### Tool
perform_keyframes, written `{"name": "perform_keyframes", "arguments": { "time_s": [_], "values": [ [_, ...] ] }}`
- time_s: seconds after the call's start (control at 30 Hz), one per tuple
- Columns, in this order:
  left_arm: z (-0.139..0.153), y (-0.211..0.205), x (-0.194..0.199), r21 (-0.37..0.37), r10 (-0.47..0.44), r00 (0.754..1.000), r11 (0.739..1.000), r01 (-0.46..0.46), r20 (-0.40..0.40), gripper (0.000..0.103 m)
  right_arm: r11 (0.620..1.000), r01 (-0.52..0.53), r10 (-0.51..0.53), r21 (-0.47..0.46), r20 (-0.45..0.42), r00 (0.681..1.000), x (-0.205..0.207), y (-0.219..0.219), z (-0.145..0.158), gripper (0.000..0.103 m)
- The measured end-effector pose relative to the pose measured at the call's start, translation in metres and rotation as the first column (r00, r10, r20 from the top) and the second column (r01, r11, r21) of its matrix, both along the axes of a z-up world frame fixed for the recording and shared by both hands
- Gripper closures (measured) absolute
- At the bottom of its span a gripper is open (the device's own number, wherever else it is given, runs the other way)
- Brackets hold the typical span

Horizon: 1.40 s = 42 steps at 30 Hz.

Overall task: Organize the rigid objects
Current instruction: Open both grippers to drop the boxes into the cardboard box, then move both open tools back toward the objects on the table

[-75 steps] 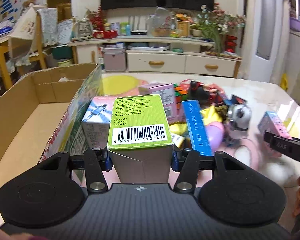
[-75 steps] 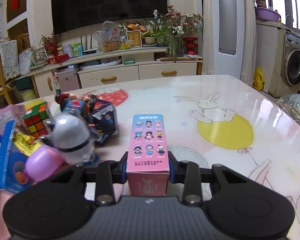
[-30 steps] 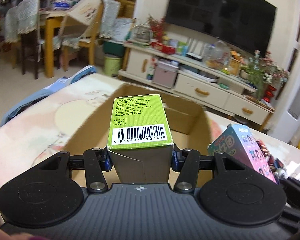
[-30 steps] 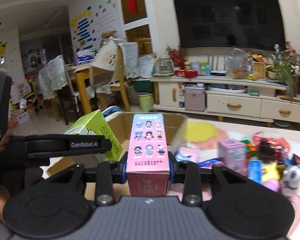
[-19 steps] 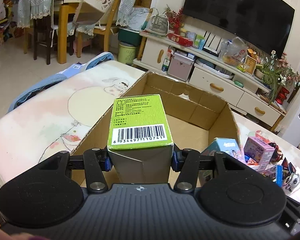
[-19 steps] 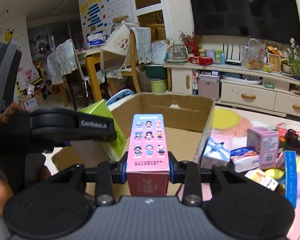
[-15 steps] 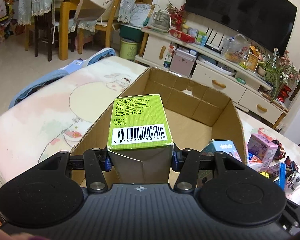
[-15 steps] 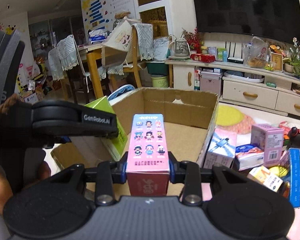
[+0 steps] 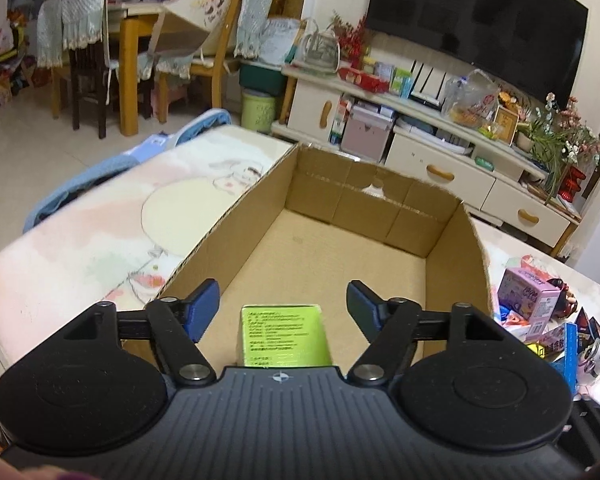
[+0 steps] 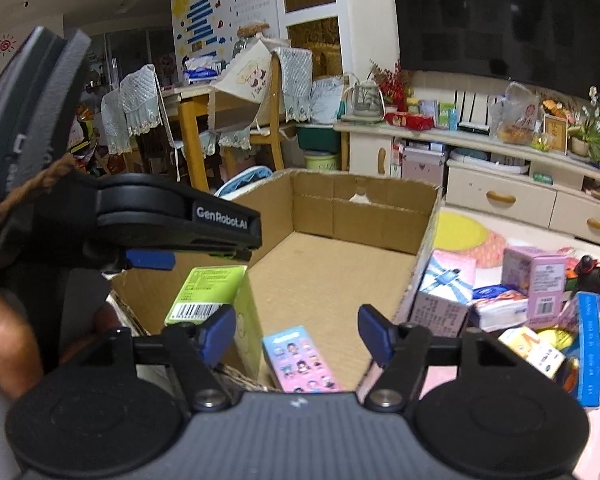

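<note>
The left gripper hangs over the near end of the cardboard box, its jaws opening and already wide. The green carton stands on the box floor below the gap, at about six o'clock from the midpoint between the blue pads, touching neither.

In the right wrist view the right gripper also has its jaws opening, standing apart. The pink figure box lies in the box at about six o'clock under the gap, clear of both fingertips, tilted with its far end toward eleven o'clock. The green carton sits at ten o'clock of it, just beside. Other small boxes and toys crowd the table outside the box wall at three o'clock
</note>
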<state>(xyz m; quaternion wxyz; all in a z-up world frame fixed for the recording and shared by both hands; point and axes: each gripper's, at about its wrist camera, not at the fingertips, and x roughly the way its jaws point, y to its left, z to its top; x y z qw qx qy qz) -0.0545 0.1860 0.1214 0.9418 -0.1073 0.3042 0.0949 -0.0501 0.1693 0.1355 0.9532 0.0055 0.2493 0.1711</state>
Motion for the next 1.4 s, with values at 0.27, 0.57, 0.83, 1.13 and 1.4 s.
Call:
{"name": "perform_keyframes", "arguments": {
  "time_s": [0.27, 0.57, 0.83, 1.13, 1.4],
  "values": [
    [-0.002, -0.004, 0.001, -0.011, -0.044, 0.998, 0.999, 0.045, 0.033, 0.004, 0.995, 0.103, -0.103, 0.004, 0.080, 0.991, -0.022, -0.032, 0.008, 0.023],
    [0.000, -0.011, -0.001, -0.008, -0.096, 0.983, 0.995, 0.099, 0.154, 0.000, 0.978, 0.206, -0.205, -0.016, 0.064, 0.977, -0.031, -0.062, -0.009, 0.011],
    [-0.007, -0.030, 0.004, 0.118, -0.099, 0.942, 0.991, 0.064, 0.320, 0.000, 0.967, 0.254, -0.254, 0.003, 0.029, 0.967, -0.032, -0.090, -0.019, 0.011],
    [-0.019, -0.040, 0.021, 0.240, -0.091, 0.936, 0.971, 0.007, 0.340, 0.000, 0.957, 0.290, -0.290, 0.018, -0.002, 0.957, -0.036, -0.112, -0.030, 0.011],
    [-0.017, -0.028, 0.035, 0.242, -0.026, 0.947, 0.969, -0.056, 0.321, 0.000, 0.943, 0.332, -0.331, 0.022, -0.011, 0.943, -0.037, -0.135, -0.037, 0.011]
  ]
}}
